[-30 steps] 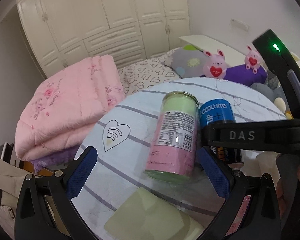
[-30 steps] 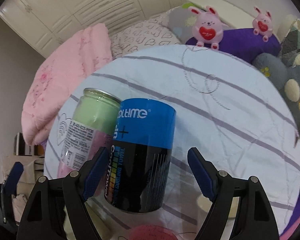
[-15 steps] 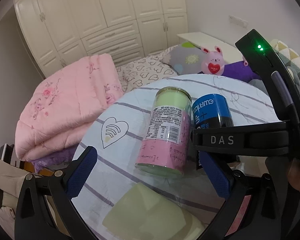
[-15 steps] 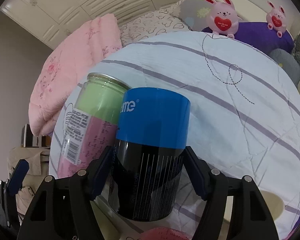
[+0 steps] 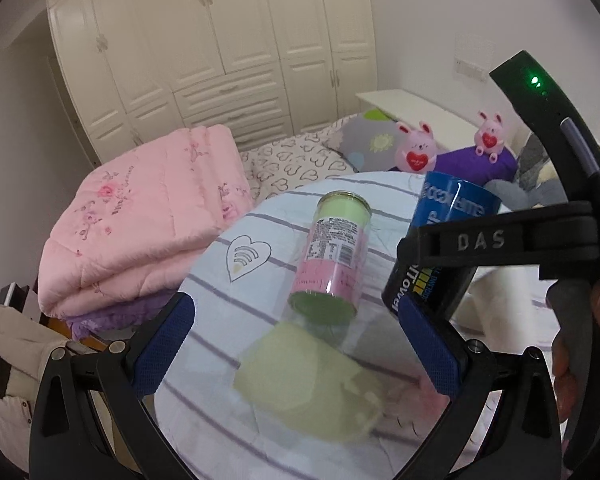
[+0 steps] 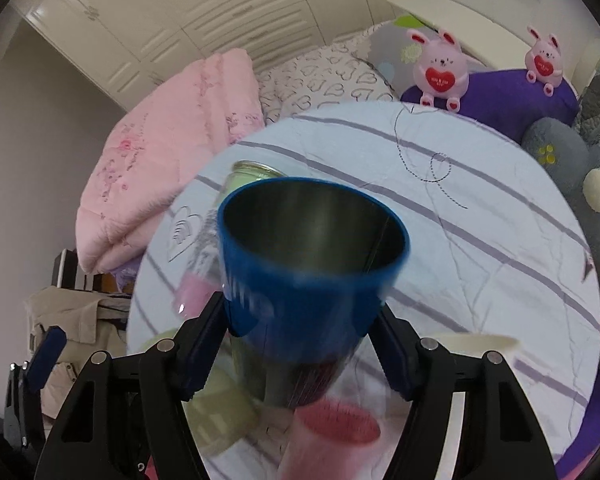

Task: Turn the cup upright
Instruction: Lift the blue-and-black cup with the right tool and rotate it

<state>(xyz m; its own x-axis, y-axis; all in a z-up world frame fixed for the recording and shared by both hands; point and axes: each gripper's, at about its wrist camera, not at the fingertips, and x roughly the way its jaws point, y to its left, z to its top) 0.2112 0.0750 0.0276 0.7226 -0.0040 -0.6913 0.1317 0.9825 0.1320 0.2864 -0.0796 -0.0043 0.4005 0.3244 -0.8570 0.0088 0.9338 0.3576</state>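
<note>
A blue and black cup (image 6: 308, 280) with a steel inside is held in my right gripper (image 6: 300, 336), whose pads are shut on its sides. It is lifted off the striped sheet (image 6: 480, 232) and tilted, with its open mouth facing the camera. In the left wrist view the same cup (image 5: 440, 240) hangs tilted at the right, crossed by the right gripper's black frame. My left gripper (image 5: 300, 344) is open and empty, low over the sheet, with a green and pink cylinder (image 5: 332, 256) lying ahead between its fingers.
A pale green cup (image 5: 300, 380) lies blurred close under the left gripper. A pink cup (image 6: 340, 424) and a cream cup rim (image 6: 472, 342) sit near the right gripper. A folded pink quilt (image 5: 140, 216), pillows and plush rabbits (image 5: 416, 152) lie around the sheet.
My right gripper closed on the blue cup, lifted it off the sheet and tipped it so that its mouth now faces the camera. The left gripper stayed open and drew back slightly.
</note>
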